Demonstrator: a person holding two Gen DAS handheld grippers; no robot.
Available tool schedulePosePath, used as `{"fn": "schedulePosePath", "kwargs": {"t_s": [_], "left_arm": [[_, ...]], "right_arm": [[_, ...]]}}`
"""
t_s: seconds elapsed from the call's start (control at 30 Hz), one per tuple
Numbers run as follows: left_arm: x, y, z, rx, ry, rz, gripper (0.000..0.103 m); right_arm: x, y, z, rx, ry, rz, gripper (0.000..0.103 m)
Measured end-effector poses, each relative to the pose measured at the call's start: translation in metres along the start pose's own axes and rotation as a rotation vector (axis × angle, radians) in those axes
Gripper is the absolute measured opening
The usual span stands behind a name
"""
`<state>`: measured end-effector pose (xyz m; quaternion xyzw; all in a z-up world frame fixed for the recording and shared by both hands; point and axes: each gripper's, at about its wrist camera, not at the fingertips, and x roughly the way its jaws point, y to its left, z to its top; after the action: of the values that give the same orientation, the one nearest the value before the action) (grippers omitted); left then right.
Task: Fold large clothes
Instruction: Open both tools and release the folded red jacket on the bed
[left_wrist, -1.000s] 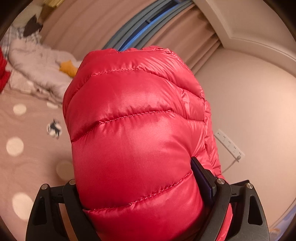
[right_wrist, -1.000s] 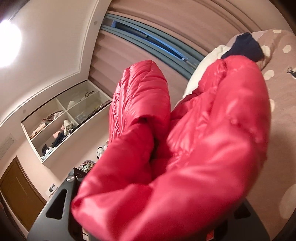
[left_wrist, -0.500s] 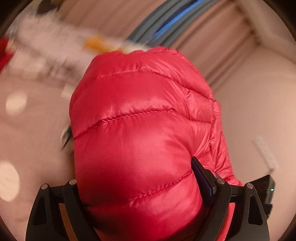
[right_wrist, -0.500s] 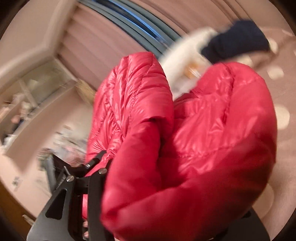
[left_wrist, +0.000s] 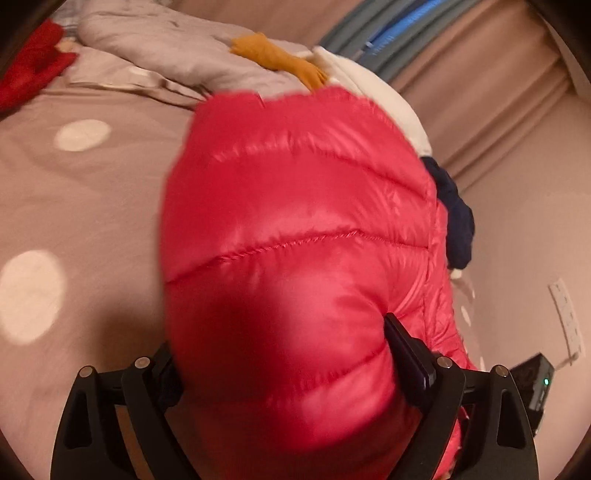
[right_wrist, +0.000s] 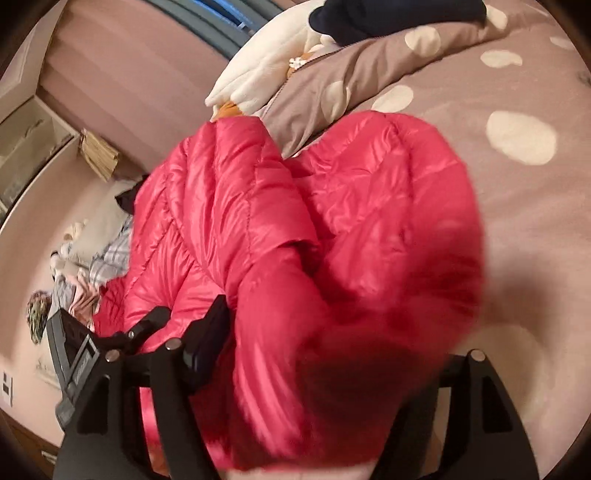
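- Left wrist view: the red quilted down jacket (left_wrist: 295, 236) is glossy and puffy, with stitched seams running across its panels and motion blur at its near end.
- It bulges up out of the left gripper (left_wrist: 288, 376), filling the frame from 6 o'clock to the centre, above the taupe bedspread with cream dots (left_wrist: 81, 206).
- The left gripper is clenched on a thick fold of the jacket: the right pad (left_wrist: 408, 354) dents the fabric, and the left finger is half buried in it.
- A grey duvet (left_wrist: 177, 55) with a mustard cloth (left_wrist: 280, 59) lies at 12 o'clock, a cream garment (left_wrist: 373, 92) and a navy one (left_wrist: 458, 221) at 2 o'clock.
- Compared with a second ago, the bedspread fills more of the view and the jacket sits lower over it.
- Right wrist view: the same jacket (right_wrist: 332, 229) is bunched in deep, shiny folds, blurred at 5 o'clock.
- It spills over the right gripper (right_wrist: 325, 354) from 6 o'clock towards 10 o'clock, with the bedspread (right_wrist: 535, 240) behind it.
- The right gripper's jaws are opening; the jacket is between them, and the left pad (right_wrist: 208, 336) still touches the fabric.
- Earlier the ceiling and shelves showed behind the jacket; now the bed and a pillow (right_wrist: 369, 74) do.
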<state>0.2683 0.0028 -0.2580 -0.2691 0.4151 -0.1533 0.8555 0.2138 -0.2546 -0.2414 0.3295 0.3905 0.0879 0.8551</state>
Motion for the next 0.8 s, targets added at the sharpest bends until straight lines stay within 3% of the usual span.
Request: {"fn": "schedulePosePath", "kwargs": {"t_s": [0.2, 0.4, 0.5, 0.63, 0.8], "left_arm": [[-0.084, -0.029, -0.011, 0.108, -0.204, 0.173, 0.091], [-0.162, -0.057, -0.030, 0.158, -0.260, 0.217, 0.091], [-0.204, -0.080, -0.049, 0.210, -0.300, 0.188, 0.091], [-0.255, -0.114, -0.065, 0.295, -0.404, 0.198, 0.091], [-0.294, -0.142, -0.089, 0.412, -0.507, 0.272, 0.093]], "right_arm": [[-0.059, 0.004, -0.011, -0.040, -0.082, -0.150, 0.079], [-0.138, 0.031, -0.019, -0.120, -0.161, -0.159, 0.079], [-0.184, 0.053, -0.029, -0.188, -0.224, -0.173, 0.079], [-0.238, 0.087, -0.042, -0.308, -0.312, -0.214, 0.083], [-0.283, 0.118, -0.061, -0.388, -0.400, -0.241, 0.097]]}}
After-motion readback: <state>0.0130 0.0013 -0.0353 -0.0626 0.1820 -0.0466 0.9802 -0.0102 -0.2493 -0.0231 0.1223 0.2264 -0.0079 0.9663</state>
